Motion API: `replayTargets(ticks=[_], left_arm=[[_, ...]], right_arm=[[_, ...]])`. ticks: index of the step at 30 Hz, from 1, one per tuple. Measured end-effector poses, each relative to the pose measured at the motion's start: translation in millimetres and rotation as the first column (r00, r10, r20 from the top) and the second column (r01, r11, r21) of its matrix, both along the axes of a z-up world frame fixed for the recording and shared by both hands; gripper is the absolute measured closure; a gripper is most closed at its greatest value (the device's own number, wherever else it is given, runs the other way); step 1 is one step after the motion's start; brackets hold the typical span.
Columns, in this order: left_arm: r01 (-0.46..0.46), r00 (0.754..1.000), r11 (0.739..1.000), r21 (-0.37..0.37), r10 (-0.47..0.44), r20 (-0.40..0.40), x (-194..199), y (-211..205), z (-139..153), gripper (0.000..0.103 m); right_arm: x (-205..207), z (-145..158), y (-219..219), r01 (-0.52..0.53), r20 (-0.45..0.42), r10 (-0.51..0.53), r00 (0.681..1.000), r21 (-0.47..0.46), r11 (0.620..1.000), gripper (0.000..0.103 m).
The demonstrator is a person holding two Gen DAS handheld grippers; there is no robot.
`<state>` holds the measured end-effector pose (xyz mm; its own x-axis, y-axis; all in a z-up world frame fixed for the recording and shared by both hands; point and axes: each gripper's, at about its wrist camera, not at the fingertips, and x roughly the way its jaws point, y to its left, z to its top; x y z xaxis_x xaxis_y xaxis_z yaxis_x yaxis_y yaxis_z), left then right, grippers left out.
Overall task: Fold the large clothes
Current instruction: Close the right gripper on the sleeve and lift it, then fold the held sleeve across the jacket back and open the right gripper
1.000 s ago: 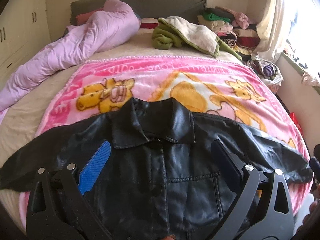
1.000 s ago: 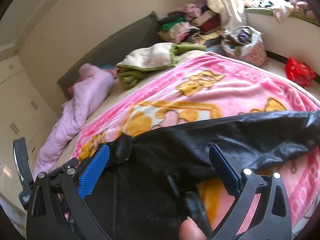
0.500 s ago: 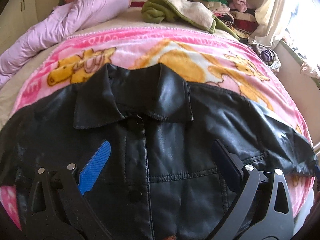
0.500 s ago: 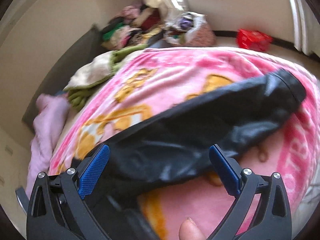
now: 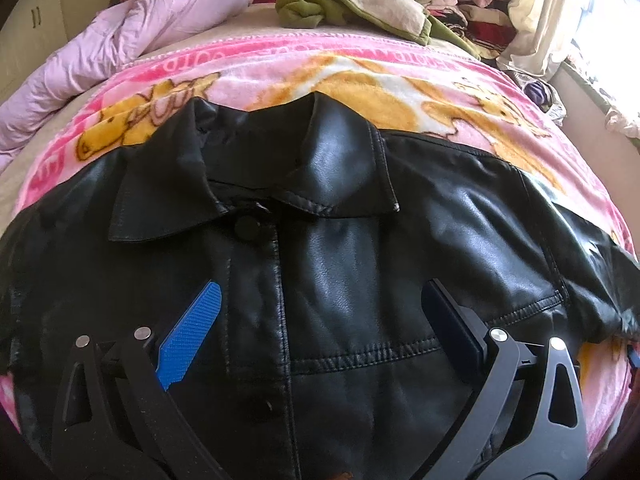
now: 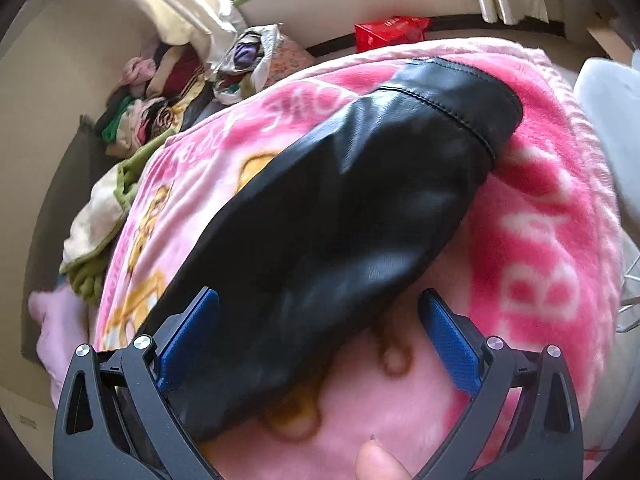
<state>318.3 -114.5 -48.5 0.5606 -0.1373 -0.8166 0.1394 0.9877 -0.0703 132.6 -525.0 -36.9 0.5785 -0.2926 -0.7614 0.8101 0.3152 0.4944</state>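
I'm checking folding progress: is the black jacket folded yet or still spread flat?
Spread flat. The black jacket lies front up on the pink blanket, collar showing, its sleeve stretched outward, unfolded.

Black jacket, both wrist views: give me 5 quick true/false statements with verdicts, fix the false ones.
1. The black jacket lies front side up with its collar showing. True.
2. The left gripper is shut on the jacket front. False: its jaws stand open over the front, clamping nothing.
3. The jacket lies on a pink cartoon blanket. True.
4. The right gripper points at the collar. False: it faces the sleeve, whose cuff lies on the blanket.
5. The right gripper is open. True, with the sleeve's near part between its jaws, not yet pinched.
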Motion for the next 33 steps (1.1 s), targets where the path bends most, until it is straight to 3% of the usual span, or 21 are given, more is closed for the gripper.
replayTargets(ticks=[3,7,8,9,10,12,16,20,26,33], left_arm=[[0.012,1.000,1.000,-0.011,-0.012,-0.017,3,0,-4,0.009],[0.015,1.000,1.000,-0.011,-0.016,-0.014,2,6,-2,0.009],[0.012,1.000,1.000,-0.009,-0.012,-0.010,2,8,1,0.009],[0.006,1.000,1.000,-0.011,-0.006,-0.006,1,11,4,0.009],[0.000,1.000,1.000,-0.023,0.000,-0.004,1,16,8,0.009],[-0.013,1.000,0.999,-0.048,0.013,-0.006,0,25,15,0.009],[-0.034,0.999,0.995,-0.096,0.034,-0.003,-1,43,26,0.009],[-0.063,0.998,0.989,-0.132,0.065,0.015,-4,61,40,0.009],[-0.080,0.995,0.972,-0.222,0.090,0.034,-9,87,56,0.009],[-0.084,0.993,0.929,-0.359,0.107,0.044,-18,123,68,0.009]], right_arm=[[5,-7,-18,0.022,0.029,-0.023,0.999,0.032,0.999,0.004],[3,-13,-45,0.084,0.164,-0.101,0.981,0.109,0.990,0.008],[3,-12,-48,0.089,0.183,-0.109,0.977,0.113,0.990,0.016],[3,-9,-51,0.090,0.202,-0.108,0.973,0.099,0.991,0.047],[5,-4,-53,0.090,0.205,-0.103,0.973,0.074,0.993,0.067],[6,5,-54,0.073,0.234,-0.083,0.969,0.047,0.996,0.080],[18,38,-45,-0.004,0.265,0.017,0.964,-0.050,0.999,0.084],[35,76,-22,-0.134,0.320,0.178,0.931,-0.154,0.979,0.088],[69,129,30,-0.309,0.322,0.401,0.858,-0.302,0.902,0.089],[105,173,106,-0.441,0.310,0.595,0.742,-0.442,0.781,0.089]])
